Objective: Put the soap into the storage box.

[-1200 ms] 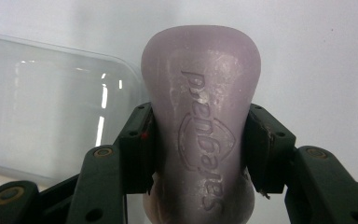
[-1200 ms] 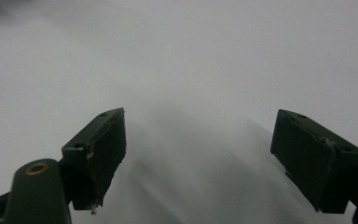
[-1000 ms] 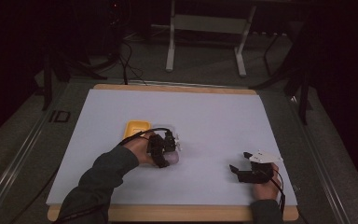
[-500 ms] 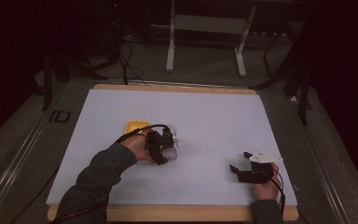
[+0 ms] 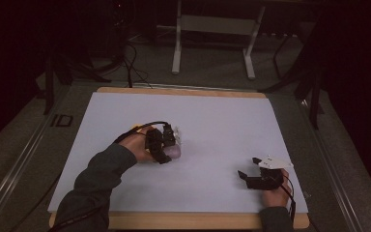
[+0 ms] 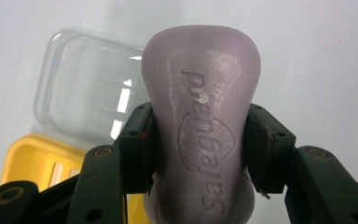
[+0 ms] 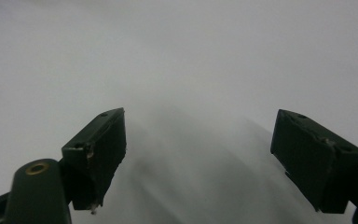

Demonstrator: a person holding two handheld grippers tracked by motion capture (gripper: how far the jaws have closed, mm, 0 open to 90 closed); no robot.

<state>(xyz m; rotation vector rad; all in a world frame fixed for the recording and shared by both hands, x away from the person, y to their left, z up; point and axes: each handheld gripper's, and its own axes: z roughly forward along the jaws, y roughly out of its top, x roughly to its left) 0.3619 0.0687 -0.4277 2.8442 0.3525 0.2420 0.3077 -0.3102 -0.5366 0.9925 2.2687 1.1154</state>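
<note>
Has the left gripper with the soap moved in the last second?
Yes. The left gripper, shut on the purple soap bar, now covers more of the yellow soap dish.

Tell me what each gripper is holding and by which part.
The left gripper clamps a purple soap bar across its narrow waist, fingers on both sides. The right gripper is open, holding nothing.

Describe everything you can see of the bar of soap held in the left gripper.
The soap bar is pale lilac, waisted with rounded ends, matt and slightly scuffed, with a brand name and shield emblem pressed into its face. The left gripper clamps its narrow middle between both black fingers. It is held above the white table, in front of a clear lid and yellow soap dish.
</note>
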